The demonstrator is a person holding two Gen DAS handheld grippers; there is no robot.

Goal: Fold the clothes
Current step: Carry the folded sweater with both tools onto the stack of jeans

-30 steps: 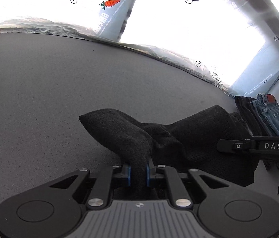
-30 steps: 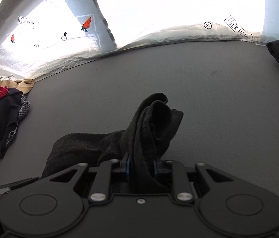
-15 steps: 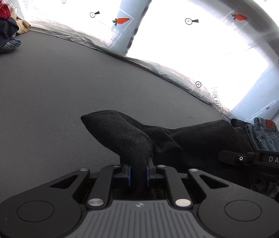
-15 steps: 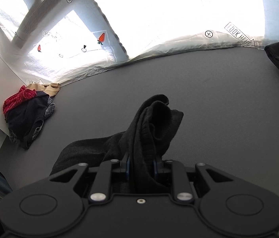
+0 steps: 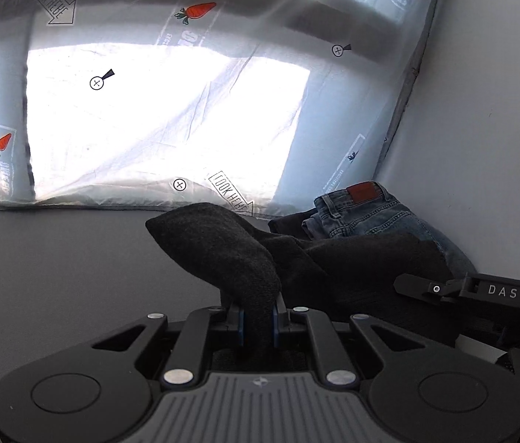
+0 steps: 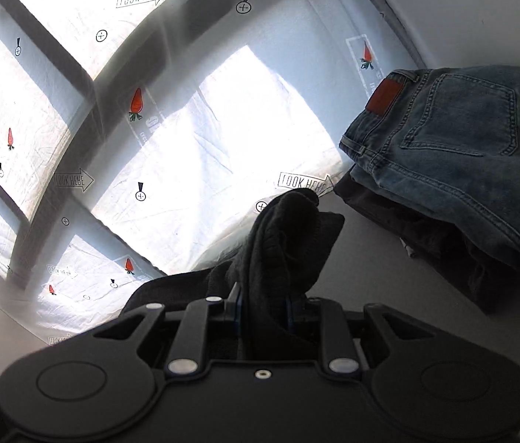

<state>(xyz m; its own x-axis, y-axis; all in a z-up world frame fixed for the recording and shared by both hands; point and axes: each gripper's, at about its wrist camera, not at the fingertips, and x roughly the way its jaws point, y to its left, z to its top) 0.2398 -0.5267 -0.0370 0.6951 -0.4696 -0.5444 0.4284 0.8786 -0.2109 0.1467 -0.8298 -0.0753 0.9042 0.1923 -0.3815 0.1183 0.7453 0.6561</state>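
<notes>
Both grippers clamping dark knit garment (image 5: 223,247): left gripper (image 5: 258,323), right gripper (image 6: 262,306). Folded jeans stack (image 6: 455,147) lying ahead-right of right gripper, nearer it; garment spanning between tools.

We read "LOOK HERE" inside arrows on the white printed sheet (image 5: 119,118) behind the table, and "DAS" on the black gripper part (image 5: 502,291) at right.

Both the left gripper (image 5: 258,319) and right gripper (image 6: 262,304) have fingers clamped on dark cloth.
</notes>
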